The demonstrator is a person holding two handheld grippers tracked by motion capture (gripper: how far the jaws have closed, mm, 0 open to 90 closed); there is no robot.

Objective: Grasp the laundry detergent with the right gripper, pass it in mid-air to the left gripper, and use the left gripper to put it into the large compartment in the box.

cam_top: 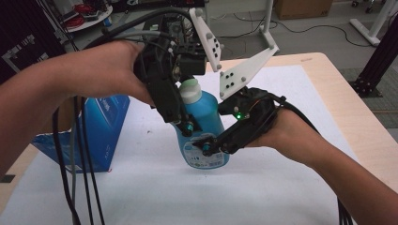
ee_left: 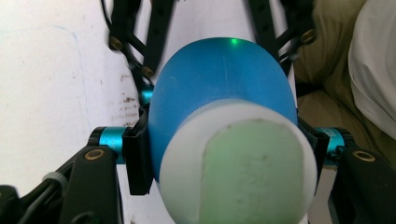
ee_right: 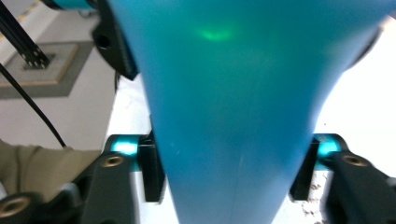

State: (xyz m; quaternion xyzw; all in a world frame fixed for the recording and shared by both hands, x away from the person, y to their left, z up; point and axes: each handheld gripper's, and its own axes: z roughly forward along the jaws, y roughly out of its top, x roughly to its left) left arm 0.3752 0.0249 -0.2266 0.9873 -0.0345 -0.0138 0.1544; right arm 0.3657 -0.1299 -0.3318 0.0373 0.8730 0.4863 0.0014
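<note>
A blue bottle [cam_top: 205, 117] with a white cap and pale green top is held upright just above the white sheet. My left gripper [cam_top: 196, 123] comes down from the upper left and is shut on the bottle [ee_left: 219, 84] below the cap, its pads [ee_left: 137, 161] pressed to both sides. My right gripper [cam_top: 212, 149] reaches in from the right at the bottle's lower body. In the right gripper view the bottle [ee_right: 233, 93] stands between the jaws of the right gripper [ee_right: 226, 175], whose pads [ee_right: 152, 172] sit close beside it; the jaws look slightly apart from it.
A blue carton [cam_top: 101, 126] lies at the table's left. A white sheet [cam_top: 281, 187] covers most of the wooden table [cam_top: 338, 89]. Cables [cam_top: 77, 164] hang from the left gripper over the front left. Table legs and boxes stand on the floor beyond.
</note>
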